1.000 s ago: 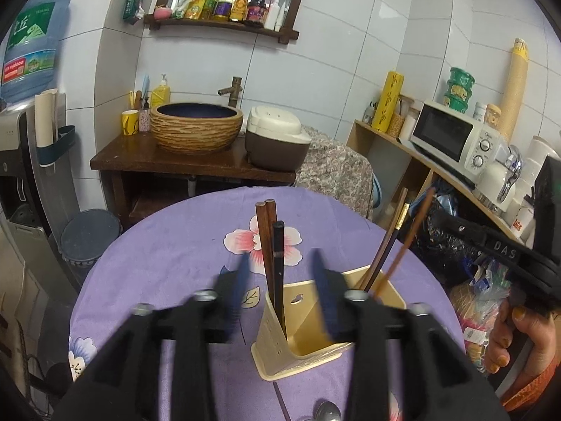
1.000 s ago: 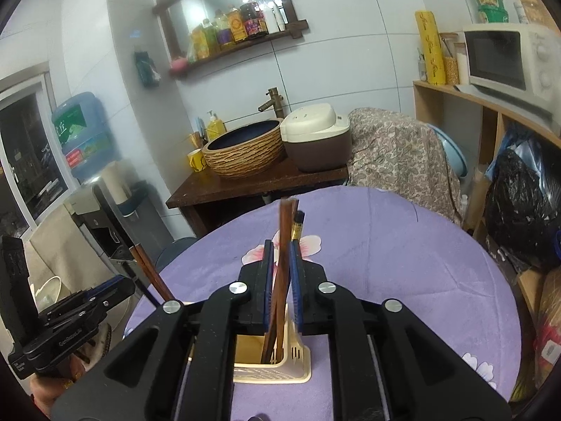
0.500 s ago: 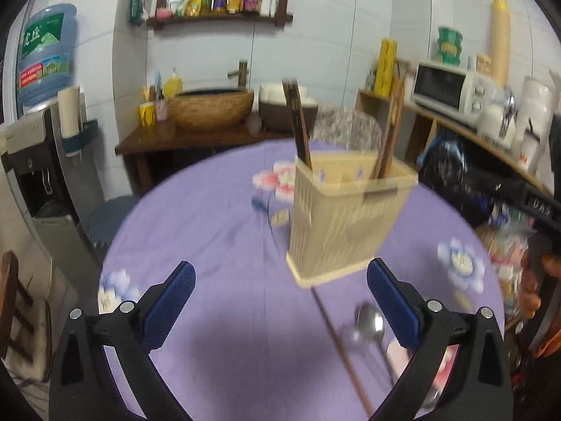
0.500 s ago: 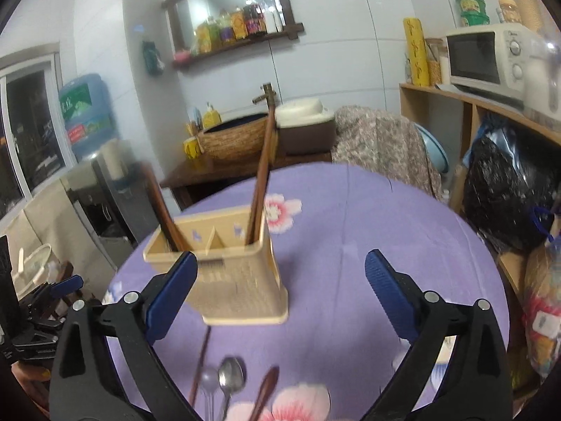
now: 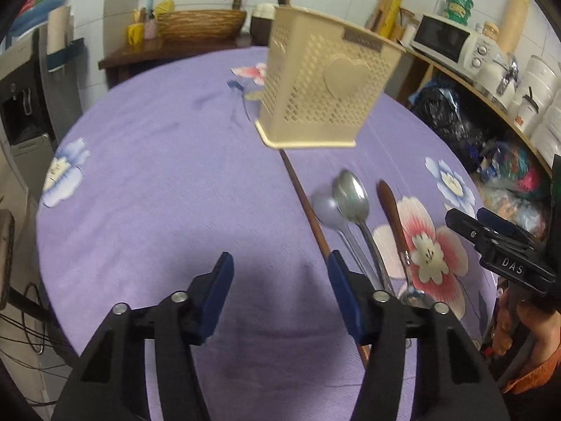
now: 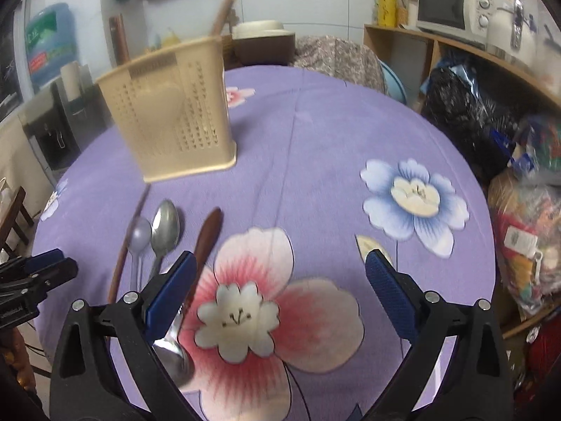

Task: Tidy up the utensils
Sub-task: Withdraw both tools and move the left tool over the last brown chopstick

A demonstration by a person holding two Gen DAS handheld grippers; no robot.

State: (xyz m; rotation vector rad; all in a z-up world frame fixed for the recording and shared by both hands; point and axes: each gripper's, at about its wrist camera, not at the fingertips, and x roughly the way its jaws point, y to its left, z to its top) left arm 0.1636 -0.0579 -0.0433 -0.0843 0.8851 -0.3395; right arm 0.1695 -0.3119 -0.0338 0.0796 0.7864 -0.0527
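Observation:
A beige perforated utensil holder (image 5: 322,87) (image 6: 175,112) stands on the purple flowered tablecloth (image 5: 157,175) with chopsticks (image 6: 224,3) upright in it. In front of it lie a loose chopstick (image 5: 301,193) (image 6: 129,242), a steel spoon (image 5: 352,198) (image 6: 164,224), a grey spoon (image 5: 324,210) (image 6: 140,233) and a wooden-handled spoon (image 5: 391,210) (image 6: 208,231). My left gripper (image 5: 280,273) hovers low over the cloth, its jaws closing with nothing gripped; the loose chopstick passes by its right finger. My right gripper (image 6: 280,280) stands wide open over a pink flower print, the wooden handle beside its left finger.
A sink counter with a wicker basin (image 5: 201,26) lies beyond the table. A shelf with a microwave (image 6: 452,8) and several bags (image 6: 466,115) runs along the right. A water dispenser (image 6: 52,45) is at the left. A hand (image 5: 519,329) holds the other gripper.
Both grippers let go of the chopsticks, now standing in the holder, opened wide and dropped toward the table. The left gripper's jaws have since narrowed. The spoons came into view.

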